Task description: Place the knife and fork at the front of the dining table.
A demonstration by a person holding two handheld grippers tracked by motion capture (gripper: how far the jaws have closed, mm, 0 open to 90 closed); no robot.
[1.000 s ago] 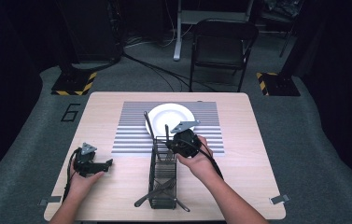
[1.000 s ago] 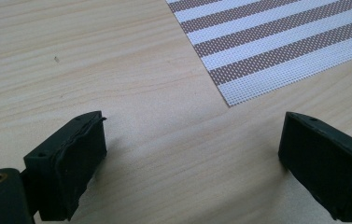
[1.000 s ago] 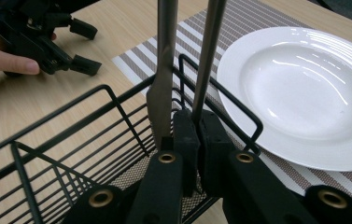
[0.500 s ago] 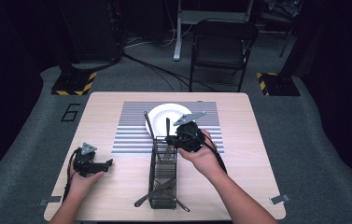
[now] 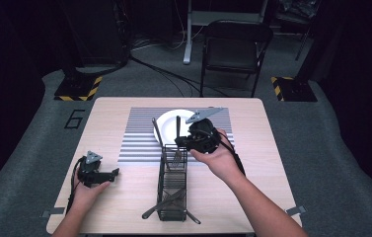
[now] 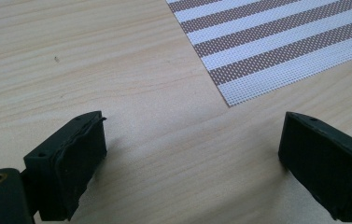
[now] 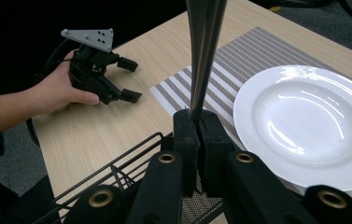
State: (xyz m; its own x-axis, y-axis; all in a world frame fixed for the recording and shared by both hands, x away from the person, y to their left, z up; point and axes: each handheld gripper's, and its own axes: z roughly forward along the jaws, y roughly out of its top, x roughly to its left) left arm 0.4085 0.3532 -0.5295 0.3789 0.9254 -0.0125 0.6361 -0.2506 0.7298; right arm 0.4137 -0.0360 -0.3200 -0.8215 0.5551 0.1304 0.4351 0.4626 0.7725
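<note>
Fork (image 7: 205, 51) handle clamped upright in right tool (image 7: 198, 125) above wire caddy (image 5: 172, 183), left tool (image 6: 192, 161) wide open, empty

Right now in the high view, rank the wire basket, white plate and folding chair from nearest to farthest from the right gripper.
From the right gripper, shut on a fork handle:
1. Wire basket, directly below and toward the person.
2. White plate, just behind, on the striped mat.
3. Folding chair, beyond the table's far edge.

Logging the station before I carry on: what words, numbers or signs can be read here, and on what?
"6": dark numeral on the grey floor mat, left of the table, at.
Black-and-yellow hazard stripes, no wording, on the stand bases on the floor.
Nothing else is readable.
</note>
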